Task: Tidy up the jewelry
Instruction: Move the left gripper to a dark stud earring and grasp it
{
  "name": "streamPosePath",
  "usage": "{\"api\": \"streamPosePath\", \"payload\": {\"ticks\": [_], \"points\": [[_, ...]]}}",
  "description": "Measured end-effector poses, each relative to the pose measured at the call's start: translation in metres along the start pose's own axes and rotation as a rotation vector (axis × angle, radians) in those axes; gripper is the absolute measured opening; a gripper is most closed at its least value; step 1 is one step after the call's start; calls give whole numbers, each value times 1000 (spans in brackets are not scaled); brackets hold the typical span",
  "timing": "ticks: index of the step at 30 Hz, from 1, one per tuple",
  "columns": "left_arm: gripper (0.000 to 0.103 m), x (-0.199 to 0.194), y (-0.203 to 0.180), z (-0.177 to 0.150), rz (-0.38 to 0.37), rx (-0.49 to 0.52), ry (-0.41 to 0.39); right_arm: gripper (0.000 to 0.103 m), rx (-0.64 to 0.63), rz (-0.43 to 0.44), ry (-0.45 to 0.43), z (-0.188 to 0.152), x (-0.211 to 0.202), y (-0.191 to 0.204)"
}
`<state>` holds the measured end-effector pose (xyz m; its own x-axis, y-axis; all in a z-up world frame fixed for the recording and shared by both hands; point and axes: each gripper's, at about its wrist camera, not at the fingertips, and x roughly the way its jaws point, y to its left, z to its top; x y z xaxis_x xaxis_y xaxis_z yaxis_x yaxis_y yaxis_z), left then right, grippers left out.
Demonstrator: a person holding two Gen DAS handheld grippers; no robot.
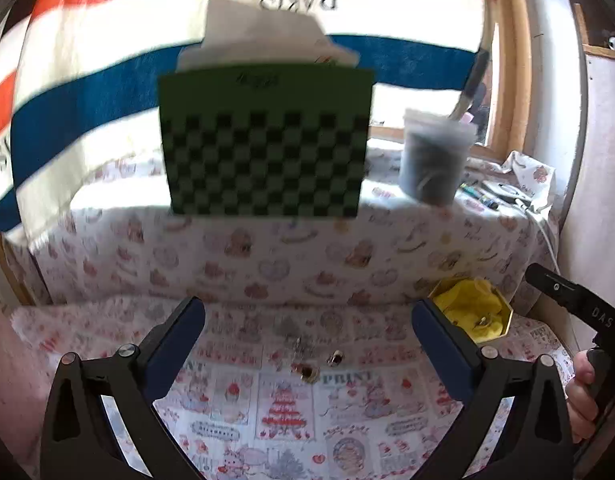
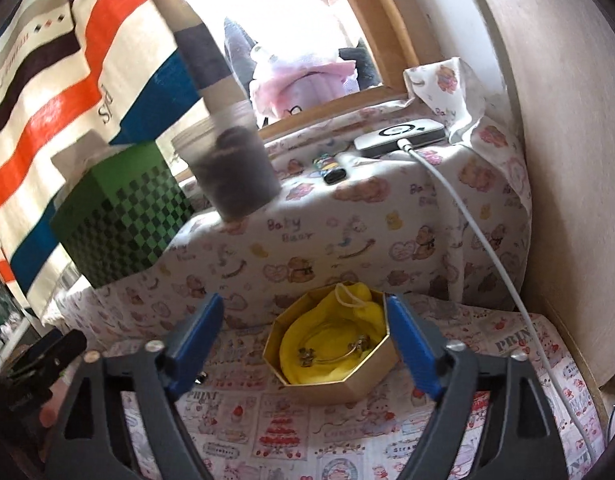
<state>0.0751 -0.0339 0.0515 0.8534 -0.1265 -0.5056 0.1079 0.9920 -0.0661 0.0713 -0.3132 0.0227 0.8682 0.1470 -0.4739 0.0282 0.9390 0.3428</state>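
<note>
A gold octagonal box (image 2: pixel 359 390) lined with yellow cloth (image 2: pixel 307 368) sits on the patterned tablecloth; a thin gold bracelet (image 2: pixel 335 354) lies inside. In the left wrist view the box (image 1: pixel 473 312) is at the right, with a small gold piece on the cloth. Two small gold jewelry pieces (image 1: pixel 307 374) (image 1: pixel 334 358) and a thin chain (image 1: pixel 298 346) lie on the cloth between the left fingers. My left gripper (image 1: pixel 307 340) is open above them. My right gripper (image 2: pixel 303 340) is open and empty, its fingers on either side of the box.
A green checkered box (image 1: pixel 267 140) with white paper stands on the raised ledge. A plastic tub of dark contents (image 1: pixel 433 156) stands beside it. A white device with cable (image 2: pixel 399 136) and a lighter (image 2: pixel 327 166) lie on the ledge. A striped cloth hangs behind.
</note>
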Motion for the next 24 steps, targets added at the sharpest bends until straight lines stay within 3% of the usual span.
{"api": "streamPosePath", "payload": {"ticks": [6,13,24], "points": [[103,18,20,-17,21,-41,46,90,-42,-48,45,-12,19,6],[103,36,43,-31,139,-58,57,92,-72,-63,76,-22,29,15],[103,62,62,-41,69,-140,175,94,-92,-61,106,-32,37,25]]}}
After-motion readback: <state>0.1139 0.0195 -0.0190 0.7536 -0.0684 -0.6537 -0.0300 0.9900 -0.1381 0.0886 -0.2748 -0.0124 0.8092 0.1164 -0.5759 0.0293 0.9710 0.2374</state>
